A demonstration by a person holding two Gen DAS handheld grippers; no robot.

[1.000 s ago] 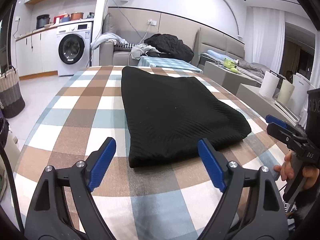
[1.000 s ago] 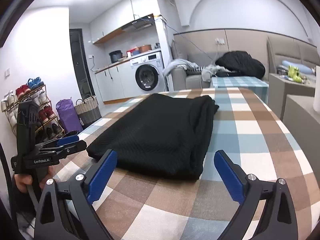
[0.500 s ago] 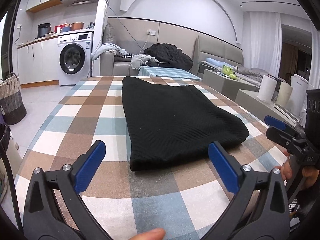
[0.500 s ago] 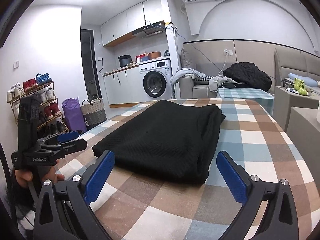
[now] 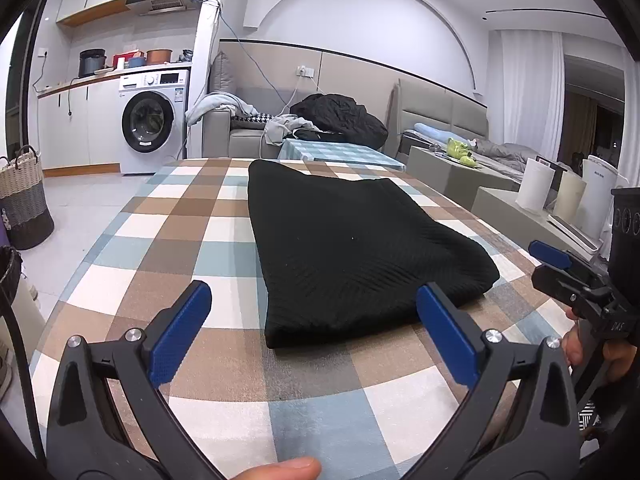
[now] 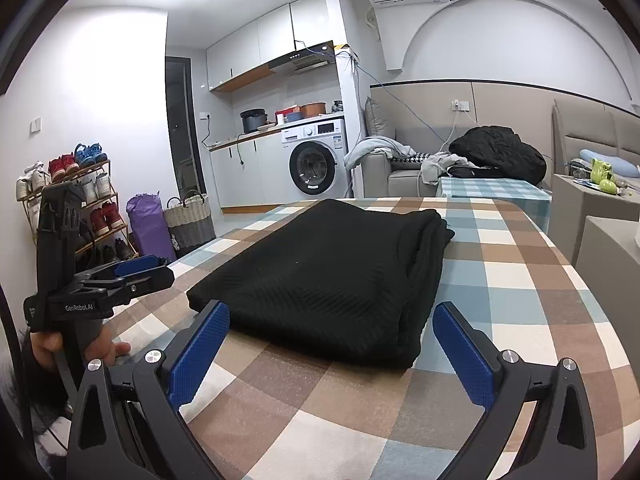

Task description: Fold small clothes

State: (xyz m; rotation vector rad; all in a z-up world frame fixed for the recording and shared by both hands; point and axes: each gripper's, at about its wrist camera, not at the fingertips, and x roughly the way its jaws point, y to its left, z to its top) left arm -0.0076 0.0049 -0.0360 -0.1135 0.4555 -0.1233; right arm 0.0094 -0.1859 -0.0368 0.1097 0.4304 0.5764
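Left gripper [image 5: 314, 334]: jaws had just been opening, wide, nothing between | right gripper [image 6: 332, 346]: wide, empty | black garment [image 5: 352, 248]: folded flat on checked table [image 5: 180, 248], just beyond both | grippers clear, fold judged finished

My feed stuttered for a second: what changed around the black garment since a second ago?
The left gripper has just been opening; its fingers now stand wider, with nothing between them. The folded black garment lies where it was on the checked table, and the right gripper stays open, short of it.
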